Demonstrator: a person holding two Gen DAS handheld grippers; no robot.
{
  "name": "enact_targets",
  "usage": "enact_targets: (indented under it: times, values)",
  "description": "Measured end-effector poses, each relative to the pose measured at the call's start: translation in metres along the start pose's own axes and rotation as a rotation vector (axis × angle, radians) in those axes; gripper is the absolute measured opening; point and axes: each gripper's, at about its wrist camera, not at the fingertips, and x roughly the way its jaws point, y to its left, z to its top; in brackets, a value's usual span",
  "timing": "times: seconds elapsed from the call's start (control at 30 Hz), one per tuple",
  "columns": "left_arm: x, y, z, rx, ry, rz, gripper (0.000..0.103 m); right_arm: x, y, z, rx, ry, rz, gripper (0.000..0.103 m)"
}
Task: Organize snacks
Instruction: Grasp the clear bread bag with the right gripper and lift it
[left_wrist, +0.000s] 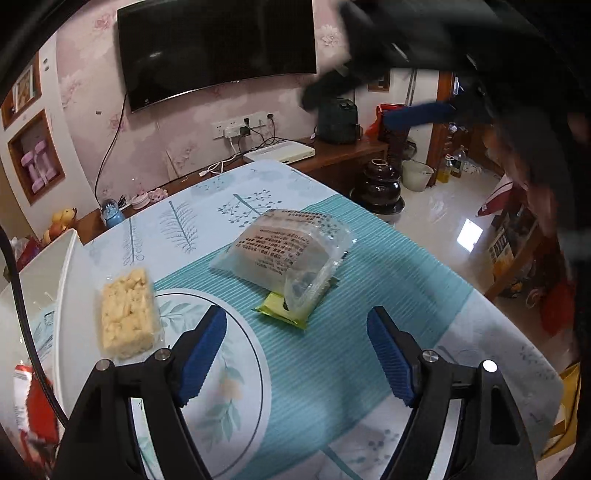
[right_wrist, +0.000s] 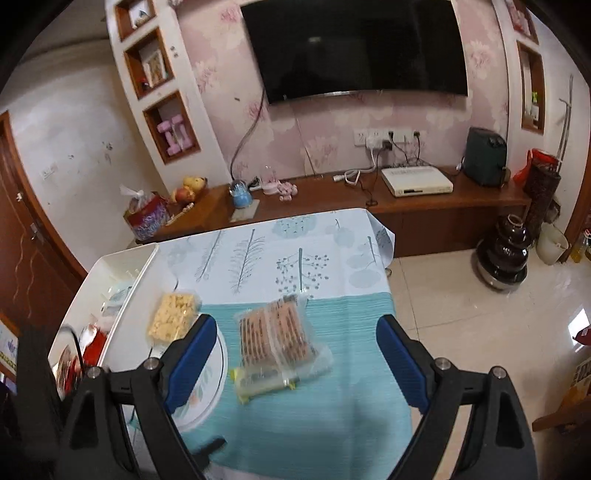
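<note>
A clear bag of biscuits (left_wrist: 284, 251) (right_wrist: 280, 332) lies on the teal mat, partly over a small yellow-green packet (left_wrist: 284, 314) (right_wrist: 258, 386). A wrapped block of pale yellow puffed snack (left_wrist: 127, 312) (right_wrist: 171, 319) rests on the rim of a floral plate (left_wrist: 229, 387) (right_wrist: 207, 384). My left gripper (left_wrist: 297, 354) hovers open over the mat, just short of the yellow-green packet, nothing between its blue pads. My right gripper (right_wrist: 297, 363) is open above the biscuit bag and packet, which show between its fingers without touching them; it also appears blurred at the top of the left wrist view (left_wrist: 417, 114).
A white tray (left_wrist: 55, 266) (right_wrist: 122, 266) holding red snack packs (left_wrist: 37, 402) (right_wrist: 92, 343) stands at the table's left. The table edge drops to tiled floor (right_wrist: 461, 314) on the right. A wooden TV bench (right_wrist: 406, 206) with clutter runs behind.
</note>
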Motion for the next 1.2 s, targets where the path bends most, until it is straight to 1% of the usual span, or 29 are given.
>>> enact_targets:
  times: [0.1, 0.2, 0.23, 0.3, 0.33, 0.37, 0.4, 0.43, 0.5, 0.6, 0.73, 0.8, 0.87, 0.9, 0.97, 1.07, 1.2]
  values:
    - [0.014, 0.007, -0.001, -0.036, 0.027, -0.027, 0.077, 0.017, 0.001, 0.02, 0.056, 0.045, 0.038, 0.089]
    - [0.033, 0.012, -0.004, -0.05, 0.066, -0.015, 0.077, 0.041, 0.002, 0.036, 0.136, 0.116, 0.032, 0.089]
    - [0.037, 0.013, -0.005, -0.052, 0.076, -0.012, 0.077, 0.048, 0.002, 0.038, 0.16, 0.138, 0.029, 0.089]
    - [0.044, 0.017, -0.008, -0.067, 0.081, -0.023, 0.077, 0.066, 0.002, 0.04, 0.197, 0.192, 0.061, 0.089]
    - [0.046, 0.019, -0.009, -0.077, 0.08, -0.027, 0.076, 0.076, 0.001, 0.037, 0.211, 0.225, 0.077, 0.089]
    - [0.05, 0.02, -0.01, -0.09, 0.084, -0.033, 0.073, 0.085, 0.001, 0.034, 0.221, 0.256, 0.073, 0.089]
    - [0.053, 0.022, -0.011, -0.1, 0.087, -0.042, 0.065, 0.09, 0.001, 0.031, 0.227, 0.28, 0.062, 0.089]
    - [0.055, 0.023, -0.012, -0.109, 0.089, -0.052, 0.062, 0.097, 0.0, 0.028, 0.233, 0.308, 0.051, 0.089]
    - [0.063, 0.025, -0.014, -0.123, 0.103, -0.06, 0.061, 0.109, -0.002, 0.022, 0.248, 0.359, 0.057, 0.089]
    - [0.071, 0.022, -0.015, -0.1, 0.098, -0.025, 0.06, 0.117, -0.005, 0.017, 0.263, 0.392, 0.091, 0.089]
    - [0.076, 0.021, -0.011, -0.102, 0.092, -0.048, 0.06, 0.126, -0.009, 0.009, 0.262, 0.444, 0.083, 0.089]
    - [0.079, 0.021, -0.01, -0.105, 0.094, -0.057, 0.06, 0.126, -0.012, 0.008, 0.284, 0.433, 0.073, 0.089]
    - [0.081, 0.021, -0.008, -0.112, 0.094, -0.053, 0.06, 0.129, -0.009, 0.005, 0.265, 0.449, 0.12, 0.089]
    - [0.081, 0.02, -0.008, -0.114, 0.094, -0.053, 0.06, 0.133, -0.008, 0.003, 0.259, 0.468, 0.129, 0.089]
    - [0.08, 0.019, -0.007, -0.118, 0.092, -0.053, 0.06, 0.137, -0.007, 0.002, 0.251, 0.489, 0.102, 0.089]
    - [0.081, 0.021, -0.005, -0.154, 0.083, -0.063, 0.06, 0.141, -0.009, 0.0, 0.262, 0.496, 0.127, 0.089]
    - [0.084, 0.03, -0.001, -0.197, 0.072, -0.088, 0.06, 0.146, -0.012, -0.002, 0.27, 0.518, 0.121, 0.089]
